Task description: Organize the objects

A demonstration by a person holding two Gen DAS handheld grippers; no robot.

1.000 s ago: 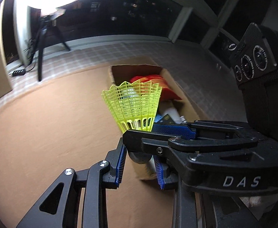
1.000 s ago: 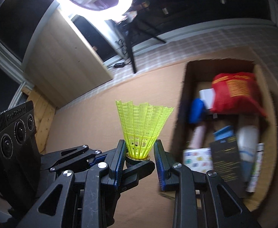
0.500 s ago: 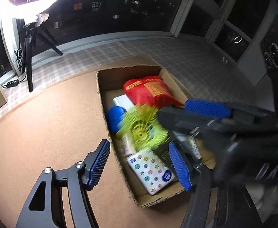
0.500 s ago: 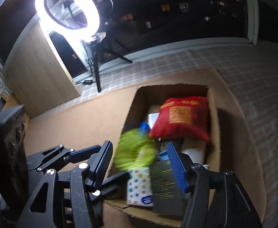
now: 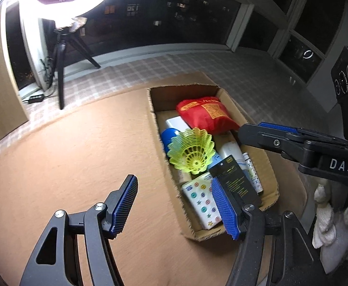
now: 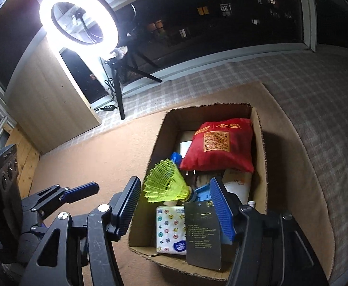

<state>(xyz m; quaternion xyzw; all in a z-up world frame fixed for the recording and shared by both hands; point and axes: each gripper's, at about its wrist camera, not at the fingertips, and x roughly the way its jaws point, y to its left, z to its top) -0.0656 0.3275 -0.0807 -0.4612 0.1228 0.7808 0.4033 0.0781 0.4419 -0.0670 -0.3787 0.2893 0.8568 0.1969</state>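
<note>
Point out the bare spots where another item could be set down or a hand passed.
The tan mat is bare to the left of the cardboard box, out to the checked cloth. A narrower bare strip runs along the box's right wall. Inside it is crowded: red pouch, yellow shuttlecock, black card, dotted packet.

Both wrist views downward, sharing cardboard box [image 5: 270,166]

Shuttlecock [image 5: 191,151] lies in box [image 5: 226,234] — claw [image 5: 177,207] open.

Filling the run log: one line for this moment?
shuttlecock: lying in box | left claw: open | right claw: open | neither holds anything
</note>
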